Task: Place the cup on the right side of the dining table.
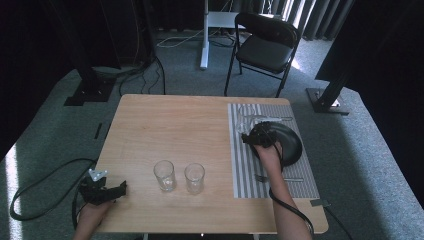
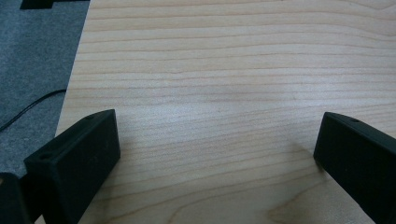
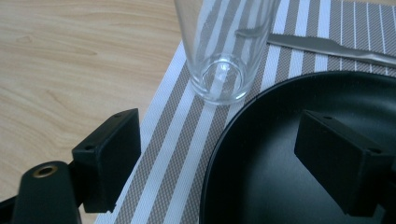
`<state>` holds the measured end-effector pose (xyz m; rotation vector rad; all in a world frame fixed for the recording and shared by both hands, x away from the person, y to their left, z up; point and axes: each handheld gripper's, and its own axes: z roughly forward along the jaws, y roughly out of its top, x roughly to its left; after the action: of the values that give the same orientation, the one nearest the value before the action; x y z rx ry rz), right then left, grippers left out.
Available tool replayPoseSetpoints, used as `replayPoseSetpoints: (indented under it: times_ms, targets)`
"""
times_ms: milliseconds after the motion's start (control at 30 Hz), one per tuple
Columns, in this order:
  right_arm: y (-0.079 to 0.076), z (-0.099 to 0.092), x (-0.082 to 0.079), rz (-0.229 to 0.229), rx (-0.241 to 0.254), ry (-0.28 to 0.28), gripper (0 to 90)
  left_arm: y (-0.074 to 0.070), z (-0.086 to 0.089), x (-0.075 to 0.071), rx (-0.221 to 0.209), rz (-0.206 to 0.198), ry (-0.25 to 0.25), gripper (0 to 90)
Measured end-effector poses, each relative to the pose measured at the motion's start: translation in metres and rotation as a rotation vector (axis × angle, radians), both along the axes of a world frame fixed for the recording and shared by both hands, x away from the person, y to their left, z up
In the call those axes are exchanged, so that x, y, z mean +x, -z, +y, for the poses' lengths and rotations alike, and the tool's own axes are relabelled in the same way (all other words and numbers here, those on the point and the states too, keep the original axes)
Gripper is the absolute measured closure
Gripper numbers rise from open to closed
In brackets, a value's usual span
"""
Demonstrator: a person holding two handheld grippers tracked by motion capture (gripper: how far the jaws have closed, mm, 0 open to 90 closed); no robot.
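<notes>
A black plate lies on a grey-and-white striped placemat on the right half of the wooden table. My right gripper hovers open over the plate's left rim. In the right gripper view, one of its jaws is over the placemat and the other over the plate. An empty clear glass stands upright just ahead of the right gripper, untouched. My left gripper rests open at the table's near left corner, with bare wood between the jaws of the left gripper.
Two empty glasses stand side by side near the table's front middle. A knife lies on the mat beyond the plate, and a fork lies on its near side. A black folding chair stands past the far edge.
</notes>
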<state>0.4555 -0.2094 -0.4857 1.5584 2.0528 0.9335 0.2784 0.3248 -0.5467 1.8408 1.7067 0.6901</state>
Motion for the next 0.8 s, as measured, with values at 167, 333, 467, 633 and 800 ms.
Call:
replayPoseSetpoints:
  times_ms: [167,333,467,633,800]
  targets:
    - [0.002,-0.003,-0.008,-0.004,-0.002,-0.001,14.2,0.000,0.000,0.000,0.000,0.000,0.000,0.7]
    - [0.003,-0.005,-0.013,-0.001,-0.005,-0.002,14.2,0.000,0.000,0.000,0.000,0.000,0.000,0.7]
    - [0.005,-0.009,-0.023,-0.012,0.000,-0.006,14.2,0.000,0.000,0.000,0.000,0.000,0.000,0.7]
    - [0.007,-0.015,-0.032,-0.013,0.006,-0.002,14.2,0.000,0.000,0.000,0.000,0.000,0.000,0.7]
    - [0.008,-0.021,-0.043,-0.017,0.017,-0.002,14.2,0.000,0.000,0.000,0.000,0.000,0.000,0.7]
